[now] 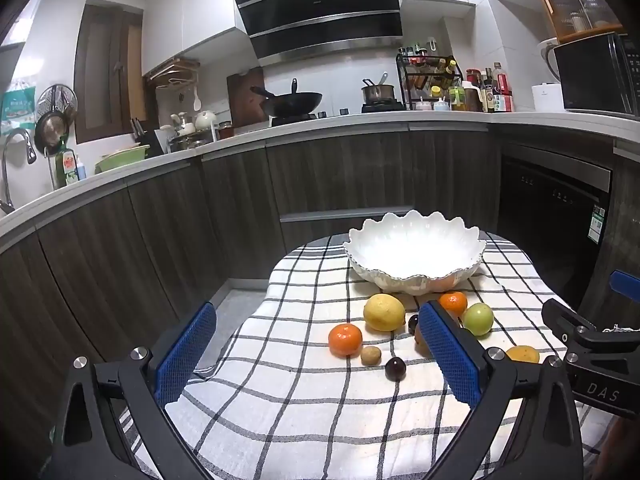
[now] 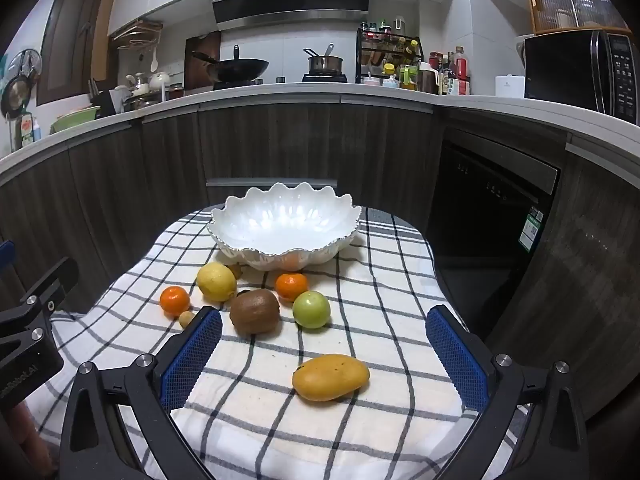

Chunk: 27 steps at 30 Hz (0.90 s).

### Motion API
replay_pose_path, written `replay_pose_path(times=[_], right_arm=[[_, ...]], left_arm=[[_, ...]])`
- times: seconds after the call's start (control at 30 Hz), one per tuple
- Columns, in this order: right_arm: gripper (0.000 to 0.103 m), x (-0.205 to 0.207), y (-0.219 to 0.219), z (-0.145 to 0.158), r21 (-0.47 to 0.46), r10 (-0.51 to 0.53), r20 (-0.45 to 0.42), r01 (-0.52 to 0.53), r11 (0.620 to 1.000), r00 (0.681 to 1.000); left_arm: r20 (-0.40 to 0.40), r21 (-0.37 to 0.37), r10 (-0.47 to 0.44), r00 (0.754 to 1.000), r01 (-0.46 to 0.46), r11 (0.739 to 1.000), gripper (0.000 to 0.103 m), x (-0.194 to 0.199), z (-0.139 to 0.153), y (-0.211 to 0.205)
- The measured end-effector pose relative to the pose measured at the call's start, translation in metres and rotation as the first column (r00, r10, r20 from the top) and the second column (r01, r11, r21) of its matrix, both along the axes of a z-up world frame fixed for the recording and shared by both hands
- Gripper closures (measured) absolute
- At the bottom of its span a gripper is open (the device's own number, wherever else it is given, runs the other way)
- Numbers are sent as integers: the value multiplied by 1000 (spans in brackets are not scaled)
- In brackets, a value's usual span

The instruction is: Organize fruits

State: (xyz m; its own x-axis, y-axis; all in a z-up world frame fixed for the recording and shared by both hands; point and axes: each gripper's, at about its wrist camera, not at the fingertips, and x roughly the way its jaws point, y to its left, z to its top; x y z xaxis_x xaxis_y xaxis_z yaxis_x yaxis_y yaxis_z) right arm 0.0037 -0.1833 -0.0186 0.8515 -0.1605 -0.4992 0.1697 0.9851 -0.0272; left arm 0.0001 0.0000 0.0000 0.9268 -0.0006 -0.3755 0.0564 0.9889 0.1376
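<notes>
Since the bowl [image 2: 284, 226] at mid-frame holds nothing, sorting has not begun: mango [image 2: 330, 377], kiwi [image 2: 254, 311], lemon [image 2: 216, 282] and other fruit lie below it on the cloth-covered bench [image 2: 392, 292]. Both left gripper [image 1: 316, 360] and right gripper [image 2: 324, 360] gape, fingers empty.

The cloth [image 2: 392, 292] over the table was white, crossed by a black and grey check. The scalloped bowl [image 2: 284, 224] at its far edge was glossy white. Below it lay a yellow lemon [image 2: 216, 282], two bright orange mandarins [image 2: 174, 300] [image 2: 291, 285], a brown kiwi [image 2: 254, 311], a pale green apple [image 2: 311, 309] and a yellow-orange mango [image 2: 330, 377]. A dark red cherry [image 1: 395, 369] sat beside a small tan fruit [image 1: 371, 355]. Both grippers' pads [image 2: 192, 360] were blue on black frames.
</notes>
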Motion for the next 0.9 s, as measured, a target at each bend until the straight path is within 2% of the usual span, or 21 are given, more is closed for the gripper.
replay_pose_path(times=[0.9], right_arm=[[0, 0, 1, 1, -9, 2, 4, -2, 1000, 1000]], left_arm=[[-6, -2, 0, 1000, 0, 1000, 0, 3, -3, 1]])
